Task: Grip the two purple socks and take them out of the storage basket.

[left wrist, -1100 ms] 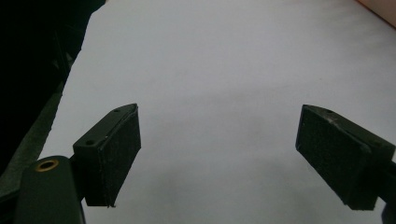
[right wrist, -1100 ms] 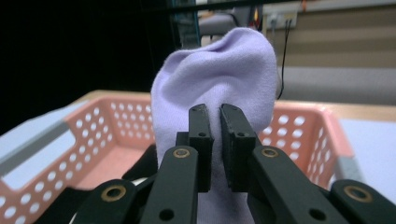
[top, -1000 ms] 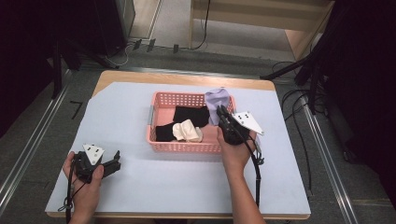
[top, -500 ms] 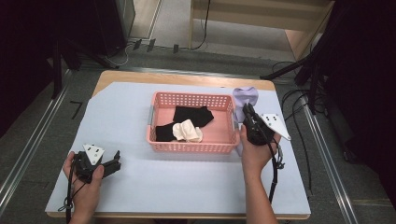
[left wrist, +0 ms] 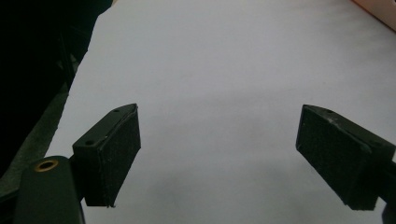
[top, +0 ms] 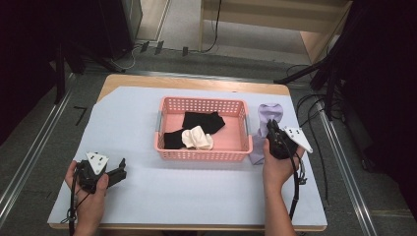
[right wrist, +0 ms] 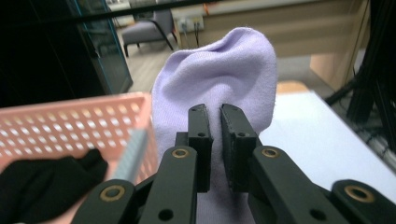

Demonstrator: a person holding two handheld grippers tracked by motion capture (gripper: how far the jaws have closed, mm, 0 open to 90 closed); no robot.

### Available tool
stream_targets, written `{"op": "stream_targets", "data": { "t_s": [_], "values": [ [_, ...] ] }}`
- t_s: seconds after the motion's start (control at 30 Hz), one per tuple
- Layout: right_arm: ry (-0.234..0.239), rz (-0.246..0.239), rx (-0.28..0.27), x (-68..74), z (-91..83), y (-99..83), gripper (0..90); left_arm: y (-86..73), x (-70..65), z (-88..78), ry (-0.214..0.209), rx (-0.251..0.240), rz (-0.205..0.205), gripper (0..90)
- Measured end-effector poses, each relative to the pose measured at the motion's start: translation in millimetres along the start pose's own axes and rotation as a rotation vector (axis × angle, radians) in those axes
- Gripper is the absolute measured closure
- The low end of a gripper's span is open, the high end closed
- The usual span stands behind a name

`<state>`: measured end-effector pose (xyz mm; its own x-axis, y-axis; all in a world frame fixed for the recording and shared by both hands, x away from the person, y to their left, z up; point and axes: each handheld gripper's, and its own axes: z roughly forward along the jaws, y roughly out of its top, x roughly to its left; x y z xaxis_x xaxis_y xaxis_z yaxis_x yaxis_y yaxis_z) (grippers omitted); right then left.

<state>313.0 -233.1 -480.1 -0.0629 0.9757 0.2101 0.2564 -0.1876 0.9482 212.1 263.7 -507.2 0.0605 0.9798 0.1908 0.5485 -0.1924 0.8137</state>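
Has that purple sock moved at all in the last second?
Yes. The purple sock, pinched in the right hand-held gripper, has gone rightward: it was over the pink basket, and now lies outside its right wall.

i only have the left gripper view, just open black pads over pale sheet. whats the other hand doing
Observer: The right gripper is shut on a lilac knitted sock, pinched between its fingers.
Operator: is that sock in a bin or out
Observer: Out. It hangs beside the right end of the pink perforated plastic basket, over the table sheet.
Operator: anything left in the basket
Observer: Yes, black socks and a cream sock lie inside.
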Motion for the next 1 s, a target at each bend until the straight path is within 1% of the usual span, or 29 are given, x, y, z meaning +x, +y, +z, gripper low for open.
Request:
{"op": "stream_targets", "data": {
  "t_s": [0.1, 0.17, 0.2, 0.23, 0.27, 0.3, 0.33, 0.37, 0.4, 0.43, 0.53, 0.7, 0.8, 0.87, 1.0],
  "values": [
    [0.000, 0.010, 0.055, -5.8, 4.3, -9.2, 81.8, -0.1, 0.3, -0.1, 0.000, -0.003, -0.002, 14.7],
    [0.024, 0.047, 0.095, -8.9, 6.4, -14.1, 79.8, -0.2, 0.6, -0.2, -0.002, -0.006, -0.002, 14.7],
    [0.037, 0.060, 0.103, -10.1, 7.0, -16.3, 78.1, -0.2, 0.7, -0.3, -0.001, -0.006, 0.000, 14.7],
    [0.039, 0.063, 0.105, -10.7, 7.3, -17.6, 75.3, -0.2, 0.8, -0.3, -0.001, -0.006, 0.000, 14.7],
    [0.039, 0.063, 0.105, -10.7, 7.3, -17.6, 75.3, -0.2, 0.8, -0.3, -0.001, -0.006, 0.000, 14.6],
    [0.043, 0.077, 0.103, -11.7, 7.1, -20.0, 65.5, -0.2, 0.7, -0.1, 0.001, -0.007, -0.001, 14.6],
    [0.041, 0.090, 0.104, -11.7, 6.7, -20.2, 62.2, -0.1, 0.5, -0.3, 0.001, -0.004, -0.002, 14.6],
    [0.039, 0.079, 0.100, -12.1, 6.0, -20.5, 58.9, -0.1, 0.3, -0.3, 0.002, -0.002, -0.002, 14.6],
    [0.039, 0.079, 0.100, -12.1, 6.0, -20.5, 58.9, -0.1, 0.3, -0.3, 0.002, -0.002, -0.002, 14.6],
    [0.035, 0.075, 0.093, -11.8, 4.5, -20.9, 53.5, -0.1, 0.2, -0.2, 0.002, -0.004, -0.003, 14.6],
    [0.042, 0.062, 0.105, -12.5, 2.8, -21.0, 50.4, -0.4, 0.6, -0.8, -0.001, -0.010, -0.002, 14.6],
    [0.049, 0.042, 0.100, -13.6, -2.2, -22.4, 44.4, -0.4, 0.8, -0.9, -0.002, -0.012, -0.003, 14.6],
    [0.059, 0.037, 0.097, -13.8, -4.6, -22.7, 43.1, -0.4, 0.8, -0.9, -0.002, -0.012, -0.003, 14.6],
    [0.071, 0.012, 0.097, -14.5, -9.5, -22.4, 40.5, -0.5, 0.6, -0.8, -0.002, -0.013, -0.002, 14.6],
    [0.080, -0.010, 0.094, -18.7, -17.4, -21.8, 37.4, -0.5, 0.6, -0.7, -0.002, -0.014, -0.002, 14.6]
  ]
}}
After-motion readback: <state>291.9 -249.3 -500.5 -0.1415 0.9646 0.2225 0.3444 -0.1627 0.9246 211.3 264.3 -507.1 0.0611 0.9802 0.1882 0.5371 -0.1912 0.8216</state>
